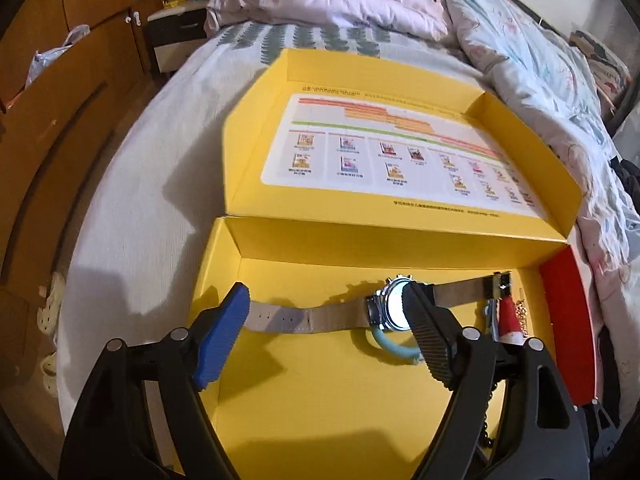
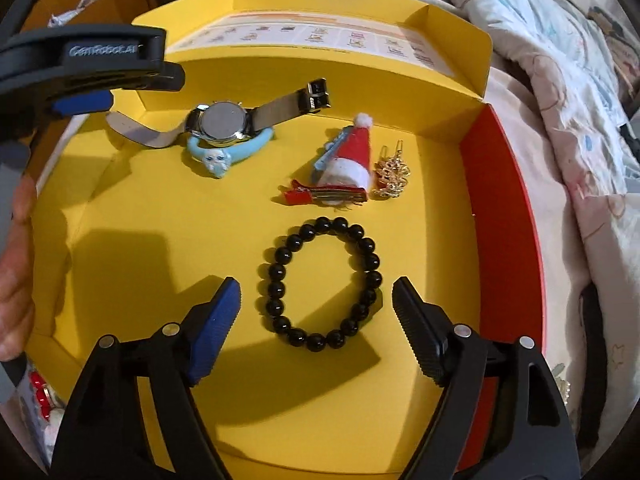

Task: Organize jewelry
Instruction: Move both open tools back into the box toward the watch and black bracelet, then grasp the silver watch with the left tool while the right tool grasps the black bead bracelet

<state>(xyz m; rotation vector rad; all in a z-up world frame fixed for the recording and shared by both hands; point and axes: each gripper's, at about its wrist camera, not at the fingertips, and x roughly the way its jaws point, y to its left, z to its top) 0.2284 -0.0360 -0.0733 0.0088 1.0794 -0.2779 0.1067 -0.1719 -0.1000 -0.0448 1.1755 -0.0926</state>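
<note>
Black round-bead bracelet (image 2: 323, 283) lies flat as an open ring on the floor of the shallow yellow cardboard box (image 2: 120, 264), between the spread jaws of the right gripper (image 2: 316, 332); neither pad touches a bead, nothing pinched. Looks set down there to sit apart from the other pieces, though that's a guess.

Just beyond it, a red felt Santa-hat hair clip (image 2: 352, 160) with a pale blue clip under it, and a small gold chain piece (image 2: 392, 176) touching its right side, close to the red box wall (image 2: 500, 240).

Back left: silver-faced wristwatch with grey strap (image 1: 388, 308), strap stretched flat along the back wall, its case resting on a light blue rubbery ring band (image 2: 228, 152). Left gripper (image 1: 324, 312) hangs over it, jaws wide, blue pad near the strap's holed end, black pad in front of the case; contact not clear, nothing clamped.

Items sit spaced in rows, probably to keep them from tangling. Open lid (image 1: 400, 152) with printed chart lies behind on the bed's pale sheet (image 1: 120, 200).
</note>
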